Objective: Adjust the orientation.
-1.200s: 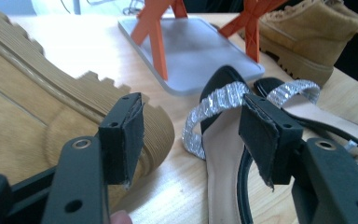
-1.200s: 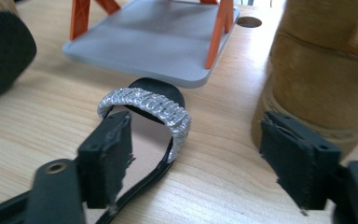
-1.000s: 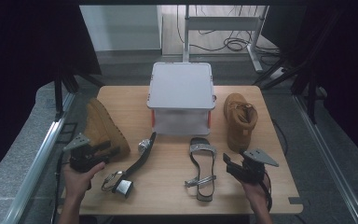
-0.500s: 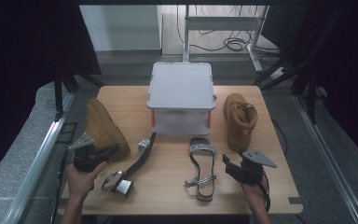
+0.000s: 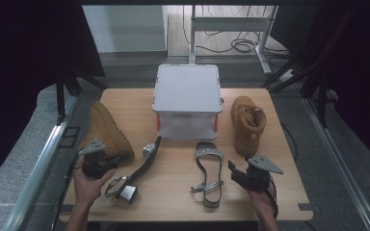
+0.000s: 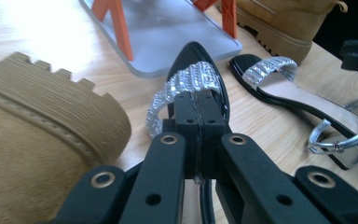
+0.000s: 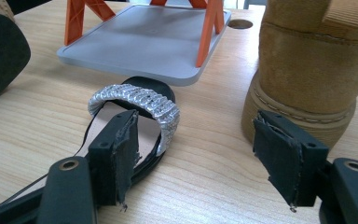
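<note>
My left gripper (image 5: 122,157) is shut with nothing between its pads, which meet in the left gripper view (image 6: 199,100). It sits beside the sole of a tan boot (image 5: 103,130) lying on its side, just short of a black sandal with a silver strap (image 6: 200,70). My right gripper (image 5: 232,172) stands open and empty (image 7: 205,140), low over the table. It points at a second silver-strapped sandal (image 7: 135,100), which lies flat (image 5: 208,173). An upright tan boot (image 5: 248,122) stands to the right of that sandal.
A grey-lidded storage box (image 5: 188,91) with orange latches stands at the middle back of the wooden table (image 5: 173,197). The left sandal (image 5: 142,166) lies on its side between the left boot and the box. A metal rail (image 5: 38,168) runs along the table's left side.
The left gripper's jaws have closed together on nothing. The left hand edged slightly right towards the boot's sole. The right hand has kept still.
</note>
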The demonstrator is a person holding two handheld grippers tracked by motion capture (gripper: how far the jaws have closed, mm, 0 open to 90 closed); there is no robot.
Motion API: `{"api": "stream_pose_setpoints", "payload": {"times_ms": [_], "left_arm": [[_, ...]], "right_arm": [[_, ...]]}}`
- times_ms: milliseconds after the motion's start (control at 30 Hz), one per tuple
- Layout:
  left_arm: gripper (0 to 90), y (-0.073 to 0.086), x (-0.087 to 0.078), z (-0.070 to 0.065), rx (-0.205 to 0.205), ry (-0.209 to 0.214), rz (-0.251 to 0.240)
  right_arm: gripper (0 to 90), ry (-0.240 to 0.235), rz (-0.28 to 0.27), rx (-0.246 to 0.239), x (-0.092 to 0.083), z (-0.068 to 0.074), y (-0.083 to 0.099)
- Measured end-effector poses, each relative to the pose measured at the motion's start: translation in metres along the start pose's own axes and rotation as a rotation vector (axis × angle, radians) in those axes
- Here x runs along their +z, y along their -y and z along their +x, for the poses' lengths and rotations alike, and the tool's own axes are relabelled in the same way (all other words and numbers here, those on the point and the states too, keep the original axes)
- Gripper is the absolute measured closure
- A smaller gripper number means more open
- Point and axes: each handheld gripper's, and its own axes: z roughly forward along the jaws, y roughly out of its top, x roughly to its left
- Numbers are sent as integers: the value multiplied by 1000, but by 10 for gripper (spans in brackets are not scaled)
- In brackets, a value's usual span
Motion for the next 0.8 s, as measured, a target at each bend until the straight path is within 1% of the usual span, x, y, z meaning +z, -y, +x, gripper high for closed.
{"api": "stream_pose_setpoints", "payload": {"times_ms": [200,467,633,800], "left_arm": [[893,3,12,-2,3,7,43],[893,10,30,-4,-3,21,107],[893,11,35,-8,11,21,112],[893,12,40,-10,16,28,134]], "right_arm": [[310,11,-1,9,-1,-2,0],[309,23,9,4,2,-1,2],[310,26,16,3,4,0,4],[309,28,19,0,4,-1,5]]}}
